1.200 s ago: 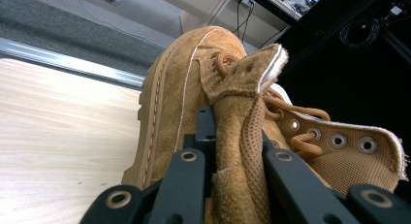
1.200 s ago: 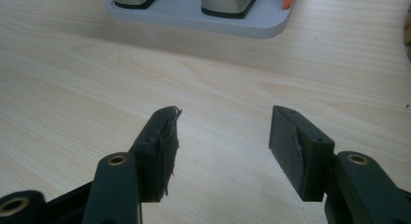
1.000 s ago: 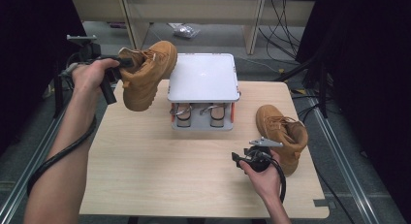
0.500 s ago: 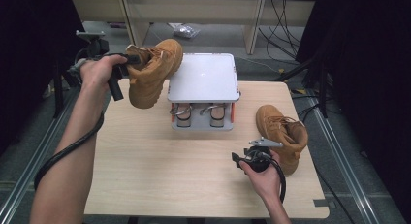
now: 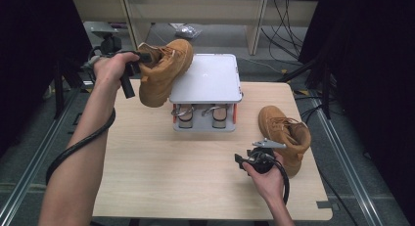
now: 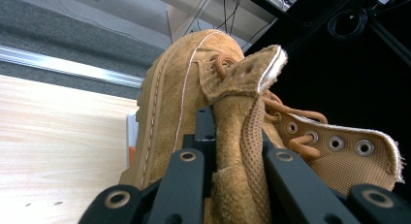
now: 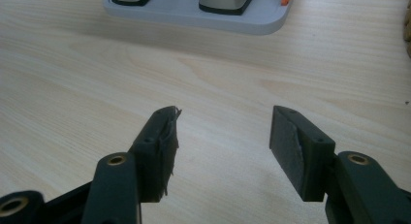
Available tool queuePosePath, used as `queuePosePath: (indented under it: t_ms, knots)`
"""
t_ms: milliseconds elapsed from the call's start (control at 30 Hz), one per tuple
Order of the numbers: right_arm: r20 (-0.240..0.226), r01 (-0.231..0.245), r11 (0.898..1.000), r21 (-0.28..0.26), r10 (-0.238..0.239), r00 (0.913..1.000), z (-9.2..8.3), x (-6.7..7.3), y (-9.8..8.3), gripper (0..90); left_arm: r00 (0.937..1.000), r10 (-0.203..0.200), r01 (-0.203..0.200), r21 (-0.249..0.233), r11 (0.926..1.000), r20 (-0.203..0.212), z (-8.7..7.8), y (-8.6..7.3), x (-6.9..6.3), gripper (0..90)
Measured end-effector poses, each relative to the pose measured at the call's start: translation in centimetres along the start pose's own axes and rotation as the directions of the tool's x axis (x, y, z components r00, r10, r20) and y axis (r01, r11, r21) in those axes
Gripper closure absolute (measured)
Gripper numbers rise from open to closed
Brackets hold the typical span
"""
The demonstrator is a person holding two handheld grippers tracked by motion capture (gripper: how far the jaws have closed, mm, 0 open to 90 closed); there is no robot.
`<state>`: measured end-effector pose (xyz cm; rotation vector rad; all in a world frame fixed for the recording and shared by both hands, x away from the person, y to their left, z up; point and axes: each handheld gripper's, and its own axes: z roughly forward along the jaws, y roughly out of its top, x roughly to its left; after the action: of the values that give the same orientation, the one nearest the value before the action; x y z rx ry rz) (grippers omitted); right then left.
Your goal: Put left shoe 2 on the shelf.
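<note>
Left tool [image 6: 232,151] pinches boot [image 6: 194,103] collar; table [image 5: 147,152] below.

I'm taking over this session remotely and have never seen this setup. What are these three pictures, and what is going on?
There is no robot arm: a person holds a two-jaw gripper in each hand. The high view looks down on a wooden table. The other two pictures come from cameras riding on the grippers. The left gripper is shut on the collar of a tan boot, lifted beside a grey shoe rack. The right gripper rests open above the table, nothing between its jaws. A second tan boot lies by that hand.
</note>
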<state>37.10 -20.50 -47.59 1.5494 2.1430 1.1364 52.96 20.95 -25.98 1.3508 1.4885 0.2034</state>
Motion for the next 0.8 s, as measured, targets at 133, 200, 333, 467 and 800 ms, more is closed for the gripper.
queuePosePath:
  t_ms: [133, 200, 333, 467, 800]
  knots:
    - [0.011, -0.003, 1.0, -0.002, 0.003, 0.9999, 0.2, 0.0, 0.0, 44.2, 0.9999, 0.013, -0.013, 0.009, 0.9999, -0.001, 0.7, 0.0, -0.4, 82.1]
    - [0.008, -0.004, 1.0, -0.004, 0.004, 1.0, 0.2, 0.1, 0.0, 44.2, 1.0, 0.008, -0.008, 0.011, 0.9999, 0.0, 1.1, 0.0, -0.5, 82.0]
    - [-0.003, 0.009, 1.0, -0.006, -0.009, 1.0, 0.2, -0.2, -0.1, 44.2, 1.0, 0.008, -0.008, 0.02, 0.9998, 0.001, 1.9, -0.2, -0.8, 82.0]
    - [-0.001, 0.002, 1.0, -0.011, -0.002, 1.0, 0.2, -0.3, -0.1, 44.2, 1.0, 0.006, -0.006, 0.025, 0.9997, 0.002, 2.5, -0.1, -1.2, 82.0]
    - [0.001, -0.003, 1.0, -0.002, 0.003, 1.0, 0.3, -0.3, -0.2, 44.2, 1.0, 0.003, -0.003, 0.038, 0.9993, 0.002, 4.3, -0.3, -2.4, 81.5]
